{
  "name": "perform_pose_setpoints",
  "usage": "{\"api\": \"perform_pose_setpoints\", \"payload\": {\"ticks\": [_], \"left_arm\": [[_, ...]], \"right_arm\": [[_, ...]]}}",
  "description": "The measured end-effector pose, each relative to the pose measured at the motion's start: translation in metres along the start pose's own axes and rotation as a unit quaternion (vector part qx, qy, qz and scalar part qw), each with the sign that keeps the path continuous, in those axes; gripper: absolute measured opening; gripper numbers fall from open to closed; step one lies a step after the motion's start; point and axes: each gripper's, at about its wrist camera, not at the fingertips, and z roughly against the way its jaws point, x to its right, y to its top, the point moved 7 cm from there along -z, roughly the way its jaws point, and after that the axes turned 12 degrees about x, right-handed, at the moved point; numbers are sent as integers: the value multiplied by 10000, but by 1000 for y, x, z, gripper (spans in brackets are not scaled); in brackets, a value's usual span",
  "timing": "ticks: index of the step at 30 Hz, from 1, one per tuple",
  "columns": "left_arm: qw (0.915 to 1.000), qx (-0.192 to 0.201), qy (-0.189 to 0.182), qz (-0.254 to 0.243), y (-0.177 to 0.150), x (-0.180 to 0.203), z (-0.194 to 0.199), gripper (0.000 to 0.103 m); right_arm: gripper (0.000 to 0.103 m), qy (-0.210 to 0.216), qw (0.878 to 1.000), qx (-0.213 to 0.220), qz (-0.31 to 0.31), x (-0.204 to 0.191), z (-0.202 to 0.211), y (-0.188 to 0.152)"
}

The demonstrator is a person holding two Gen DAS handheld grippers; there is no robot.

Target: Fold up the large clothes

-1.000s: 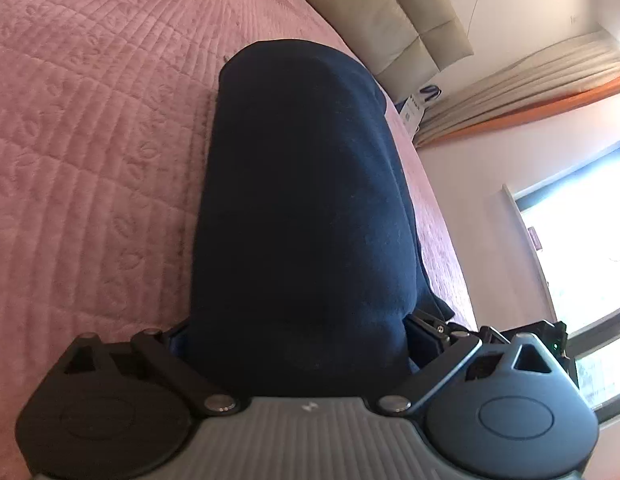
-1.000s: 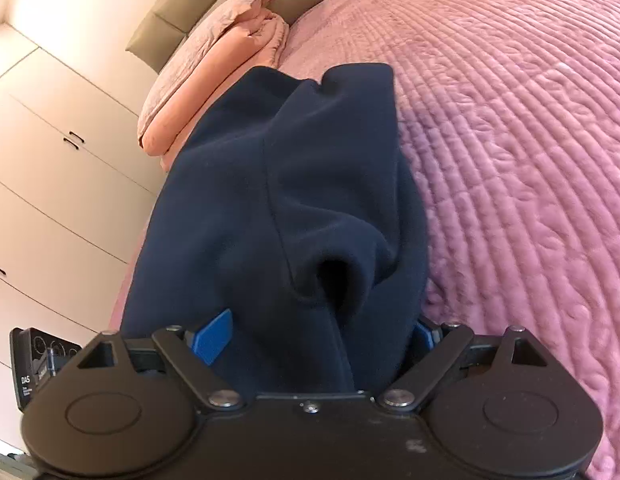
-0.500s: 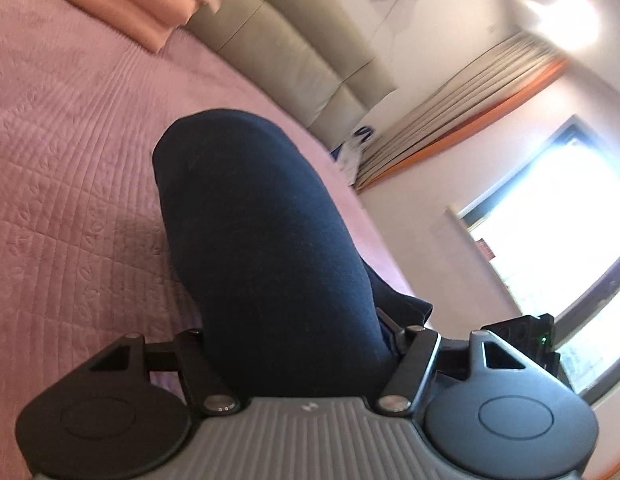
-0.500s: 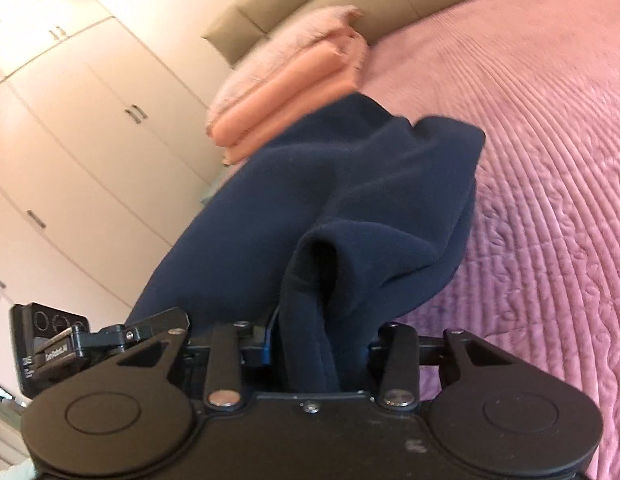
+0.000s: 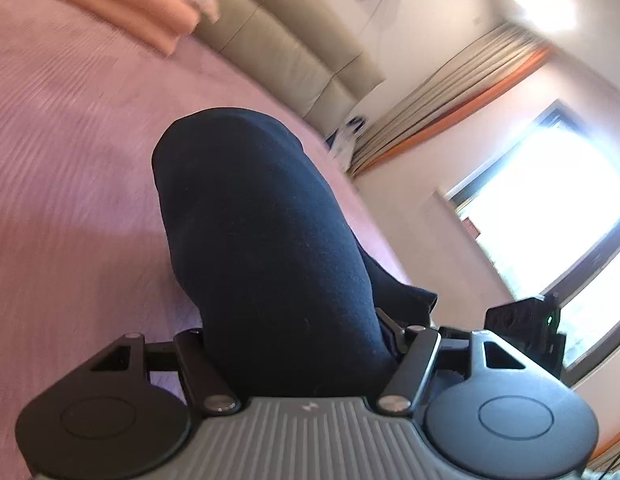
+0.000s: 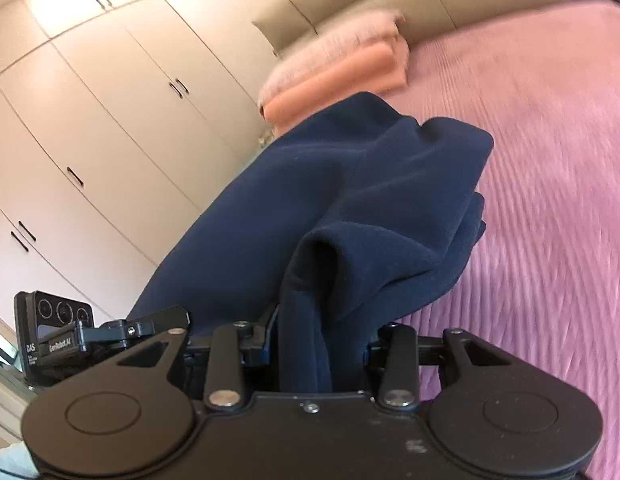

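A dark navy fleece garment [image 5: 266,240] hangs from my left gripper [image 5: 294,360], which is shut on its edge; the cloth hides the fingertips. In the right wrist view the same navy garment [image 6: 349,200] bunches into folds and my right gripper [image 6: 310,344] is shut on a thick fold of it. The garment is lifted above the pink quilted bed [image 5: 70,200], with its far end drooping toward the bedspread [image 6: 549,160].
A folded peach blanket stack [image 6: 341,76] lies at the head of the bed by the beige padded headboard [image 5: 294,52]. White wardrobe doors [image 6: 110,120] stand on one side. Curtains and a bright window [image 5: 549,200] are on the other.
Both grippers have risen and tilted up, lifting the garment off the bed. The jaws have closed in tighter on the cloth. More of the room now shows.
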Motion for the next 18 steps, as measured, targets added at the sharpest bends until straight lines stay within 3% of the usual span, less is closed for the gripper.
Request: {"api": "perform_pose_setpoints", "payload": {"ticks": [4,6,8,12,14,17,18], "left_arm": [[9958,-573,593,407,-62,-45,11,71],[9869,-1006,1008,757,-94,-71,17,74],[9865,-718,904,1163,-95,-72,42,77],[9887,-563,1307,465,-69,-50,85,77],[9897,-494,1337,100,-54,-37,94,77],[9930,-501,1021,-320,-41,-11,86,74],[9943,-532,849,-367,-42,-4,80,67]], "right_arm": [[48,-481,9972,-468,-330,17,-10,-63],[58,-1003,9895,-787,-685,35,-8,-97],[64,-1267,9826,-731,-1142,45,11,-113],[70,-1972,9734,-244,-1139,34,71,-101],[70,-2008,9758,-76,-861,17,83,-88],[70,-1955,9807,75,52,-27,55,-65],[59,-1942,9802,105,373,-40,38,-60]]}}
